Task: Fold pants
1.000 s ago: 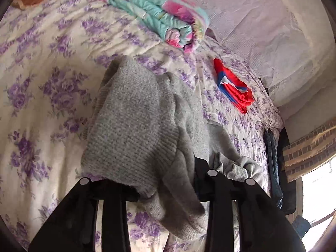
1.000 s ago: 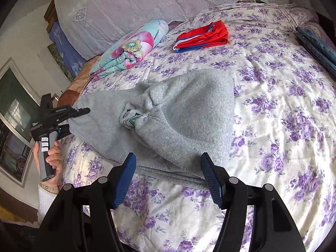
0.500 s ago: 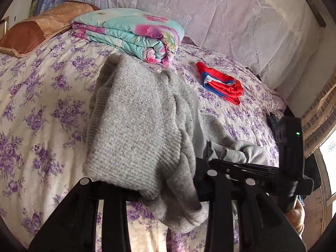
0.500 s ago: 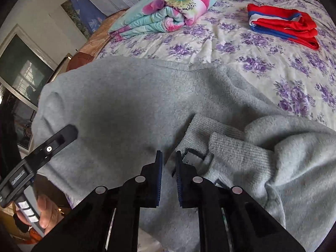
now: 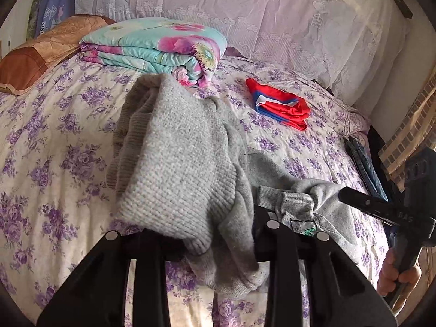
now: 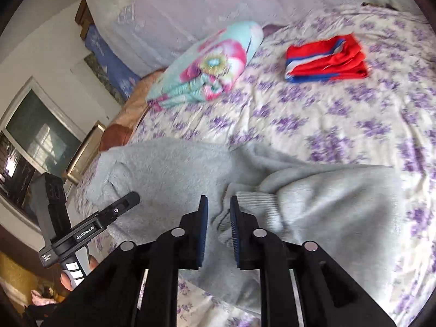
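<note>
While bunched, grey pants [image 5: 174, 169] aloft

Pants [image 5: 177, 169] on bed [image 5: 54, 141], quilt [image 5: 155, 49] behind.

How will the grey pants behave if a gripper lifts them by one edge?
Probably floppy: the grey pants sag and drape from the left gripper. Likely not slippery, as the knit looks fuzzy. Lifted by one edge, the rest would probably drag on the bedspread.
</note>
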`<action>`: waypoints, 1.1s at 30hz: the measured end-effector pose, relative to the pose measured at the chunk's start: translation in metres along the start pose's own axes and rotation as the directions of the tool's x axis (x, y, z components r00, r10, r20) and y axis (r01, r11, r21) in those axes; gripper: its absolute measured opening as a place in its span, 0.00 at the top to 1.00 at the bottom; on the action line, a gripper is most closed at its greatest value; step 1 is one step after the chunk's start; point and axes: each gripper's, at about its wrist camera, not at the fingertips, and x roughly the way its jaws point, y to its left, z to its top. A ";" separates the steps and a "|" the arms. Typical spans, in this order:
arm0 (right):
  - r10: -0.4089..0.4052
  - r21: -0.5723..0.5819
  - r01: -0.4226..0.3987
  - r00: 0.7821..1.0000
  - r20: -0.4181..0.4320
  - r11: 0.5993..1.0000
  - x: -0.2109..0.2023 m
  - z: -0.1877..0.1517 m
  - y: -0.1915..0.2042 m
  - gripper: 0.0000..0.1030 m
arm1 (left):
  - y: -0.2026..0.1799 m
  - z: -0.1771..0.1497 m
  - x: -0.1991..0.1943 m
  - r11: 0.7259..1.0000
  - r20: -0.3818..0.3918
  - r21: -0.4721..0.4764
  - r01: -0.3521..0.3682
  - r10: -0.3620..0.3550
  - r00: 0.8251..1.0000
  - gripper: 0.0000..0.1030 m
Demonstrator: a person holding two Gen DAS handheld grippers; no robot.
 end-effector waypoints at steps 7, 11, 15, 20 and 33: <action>-0.108 0.175 0.075 0.976 0.191 0.982 -0.106 -0.035 -0.081 0.71 | -0.103 0.010 -0.017 0.973 0.042 0.231 0.008 -0.018 0.999 0.79; -0.163 0.248 0.103 0.958 0.235 0.963 -0.139 -0.061 -0.116 0.71 | -0.183 -0.001 0.005 0.927 -0.010 0.375 0.020 -0.017 1.000 0.80; -0.187 0.303 0.110 0.953 0.240 0.947 -0.155 -0.081 -0.145 0.71 | -0.243 -0.027 0.057 0.887 -0.146 0.454 0.082 -0.017 0.989 0.80; -0.195 0.353 0.112 0.958 0.209 0.929 -0.148 -0.095 -0.172 0.71 | -0.289 -0.077 0.112 0.810 -0.196 0.586 0.005 0.136 0.971 0.77; -0.200 0.304 0.144 0.966 0.164 0.942 -0.135 -0.080 -0.174 0.70 | -0.268 -0.051 -0.013 0.819 -0.146 0.548 0.168 -0.104 0.984 0.14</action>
